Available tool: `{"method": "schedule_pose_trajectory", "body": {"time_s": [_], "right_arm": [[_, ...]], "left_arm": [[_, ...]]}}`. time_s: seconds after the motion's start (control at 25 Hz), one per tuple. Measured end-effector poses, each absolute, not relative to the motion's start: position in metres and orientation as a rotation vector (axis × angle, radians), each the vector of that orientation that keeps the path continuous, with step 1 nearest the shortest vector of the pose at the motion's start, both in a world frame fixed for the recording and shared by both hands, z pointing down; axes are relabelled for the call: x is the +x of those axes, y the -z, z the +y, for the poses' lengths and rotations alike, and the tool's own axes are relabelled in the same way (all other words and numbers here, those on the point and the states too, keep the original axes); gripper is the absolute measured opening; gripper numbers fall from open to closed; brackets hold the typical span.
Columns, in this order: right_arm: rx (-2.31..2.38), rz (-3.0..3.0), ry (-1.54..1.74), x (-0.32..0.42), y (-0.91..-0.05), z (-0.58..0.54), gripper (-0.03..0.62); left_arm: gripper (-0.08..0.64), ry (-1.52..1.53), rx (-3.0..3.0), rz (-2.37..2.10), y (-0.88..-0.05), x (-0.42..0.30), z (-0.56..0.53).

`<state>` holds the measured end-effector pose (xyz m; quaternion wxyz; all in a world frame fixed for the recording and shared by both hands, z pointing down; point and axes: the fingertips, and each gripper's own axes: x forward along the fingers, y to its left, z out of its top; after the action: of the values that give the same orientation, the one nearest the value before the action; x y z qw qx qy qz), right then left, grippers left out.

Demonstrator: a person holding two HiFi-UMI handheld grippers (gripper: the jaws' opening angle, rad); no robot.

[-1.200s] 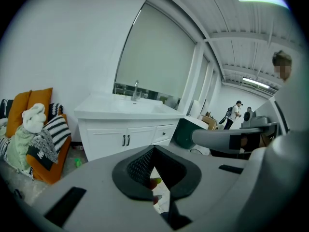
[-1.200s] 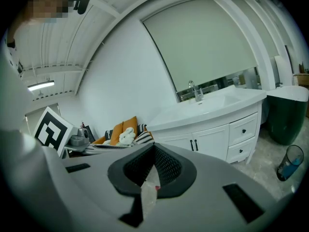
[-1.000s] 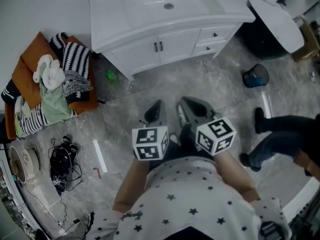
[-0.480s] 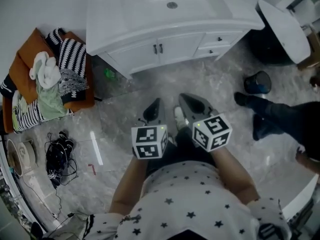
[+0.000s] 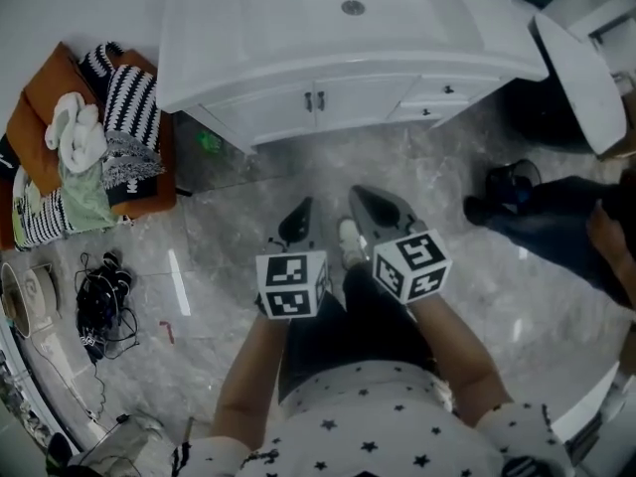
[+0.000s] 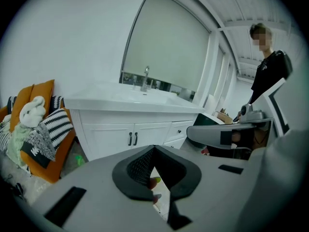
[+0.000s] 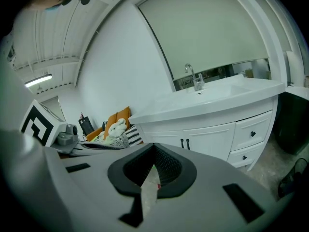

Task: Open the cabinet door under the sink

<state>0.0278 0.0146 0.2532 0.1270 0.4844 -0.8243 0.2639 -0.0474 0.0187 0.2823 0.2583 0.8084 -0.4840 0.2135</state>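
Your left gripper (image 5: 297, 219) and your right gripper (image 5: 370, 205) hang side by side over the grey marbled floor (image 5: 238, 237), each with its marker cube toward you and its nose aimed at the white cabinet (image 5: 248, 117). Both pairs of jaws are pressed together at the tips with nothing caught between them; each gripper view shows only floor through the slit below the tips. The two cabinet doors (image 5: 283, 105) under the sink (image 5: 288, 13) are flush and closed, their two dark upright handles (image 5: 314, 100) sitting just beside each other at the middle seam, and both grippers are well apart from them. To the right of the doors are two small drawers (image 5: 437, 95) with dark knobs, also closed. The tap (image 6: 146, 78) stands at the back of the basin. On the floor to the left of the cabinet lies an orange cushion (image 5: 42, 92) heaped with striped fabric and a white soft toy (image 5: 75, 132), with a tangle of black cables (image 5: 99, 306) nearer you. Another person (image 6: 270, 71) stands off to your right.
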Motion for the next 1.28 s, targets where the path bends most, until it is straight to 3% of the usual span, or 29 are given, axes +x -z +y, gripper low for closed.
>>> {"method": "schedule_pose_trajectory", "body": {"time_s": [1.28], "right_arm": [[1.433, -2.300, -0.768, 0.033, -0.433, -0.141, 0.009]], "left_arm": [[-0.002, -0.591, 2.060, -1.426, -0.452, -0.064, -0.103]]}}
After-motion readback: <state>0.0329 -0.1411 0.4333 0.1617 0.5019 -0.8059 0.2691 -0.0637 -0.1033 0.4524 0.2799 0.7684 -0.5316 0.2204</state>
